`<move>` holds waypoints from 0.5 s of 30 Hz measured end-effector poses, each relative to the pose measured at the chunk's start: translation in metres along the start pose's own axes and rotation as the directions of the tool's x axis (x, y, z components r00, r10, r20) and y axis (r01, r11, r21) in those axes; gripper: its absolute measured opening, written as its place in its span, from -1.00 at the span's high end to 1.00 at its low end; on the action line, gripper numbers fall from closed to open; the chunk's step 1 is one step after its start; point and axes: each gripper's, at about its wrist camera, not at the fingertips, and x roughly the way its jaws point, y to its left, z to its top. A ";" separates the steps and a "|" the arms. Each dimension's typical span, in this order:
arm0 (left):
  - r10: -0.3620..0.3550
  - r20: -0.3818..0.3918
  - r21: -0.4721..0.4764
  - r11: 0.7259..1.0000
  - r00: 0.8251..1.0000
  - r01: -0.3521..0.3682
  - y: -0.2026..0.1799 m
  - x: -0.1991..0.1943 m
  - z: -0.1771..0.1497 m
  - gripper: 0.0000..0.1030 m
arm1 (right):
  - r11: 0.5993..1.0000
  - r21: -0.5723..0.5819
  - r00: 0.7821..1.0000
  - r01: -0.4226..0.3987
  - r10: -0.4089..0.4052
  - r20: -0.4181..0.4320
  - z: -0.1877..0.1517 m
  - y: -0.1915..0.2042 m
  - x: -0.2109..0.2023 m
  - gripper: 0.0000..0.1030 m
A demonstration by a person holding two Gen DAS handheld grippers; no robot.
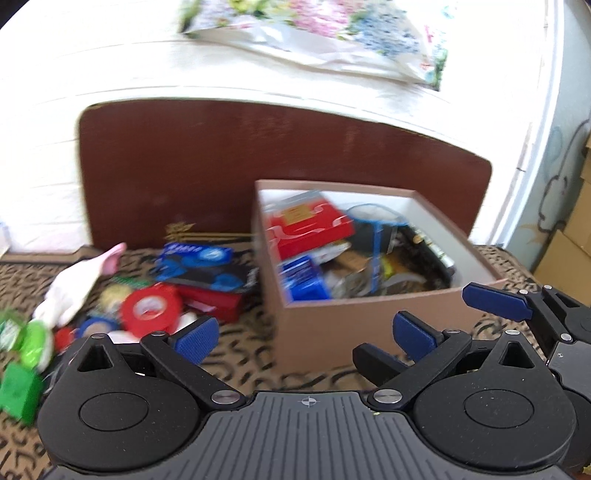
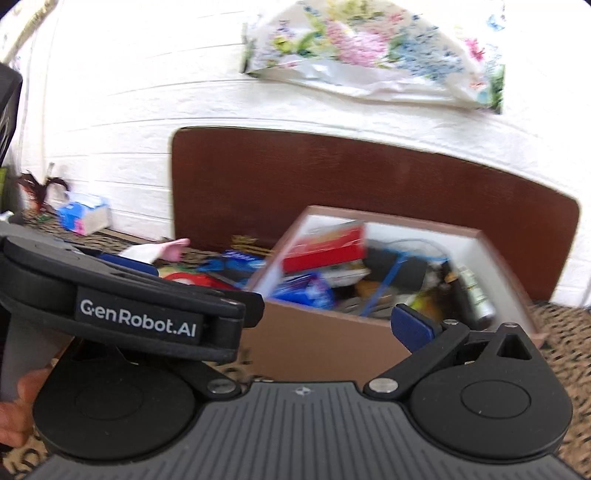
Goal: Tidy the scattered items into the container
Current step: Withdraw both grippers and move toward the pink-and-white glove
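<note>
A brown cardboard box [image 1: 332,325] with a white inside stands on the patterned cloth and holds a red packet [image 1: 306,225], a blue packet [image 1: 303,278] and other jumbled items. Left of it lie a red tape roll [image 1: 151,306], a blue-and-black card pack [image 1: 199,266], a white and pink soft item [image 1: 74,288] and green items [image 1: 22,365]. My left gripper [image 1: 304,332] is open and empty in front of the box. My right gripper [image 2: 314,325] is open and empty at the box's [image 2: 325,343] near wall; its left finger is hidden behind the left gripper's body [image 2: 140,314].
A dark brown board [image 1: 221,166] leans against the white brick wall behind the box. A floral cloth [image 1: 314,33] hangs on the wall above. A blue-and-white tissue pack [image 2: 85,214] lies at the far left. Cardboard boxes [image 1: 569,240] stand at the right edge.
</note>
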 end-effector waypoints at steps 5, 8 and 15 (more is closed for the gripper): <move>0.054 -0.020 -0.019 0.998 0.998 -0.054 0.028 -0.014 -0.029 -1.00 | 0.996 0.005 0.995 -0.084 0.084 -0.058 -0.017 0.032 0.012 -1.00; 0.067 -0.036 -0.048 0.996 0.997 -0.069 0.047 -0.019 -0.045 -1.00 | 0.993 -0.011 0.989 -0.120 0.118 -0.092 -0.026 0.052 0.020 -1.00; 0.110 -0.045 -0.059 0.992 0.993 -0.113 0.087 -0.026 -0.066 -1.00 | 0.984 -0.045 0.978 -0.170 0.163 -0.129 -0.042 0.088 0.039 -1.00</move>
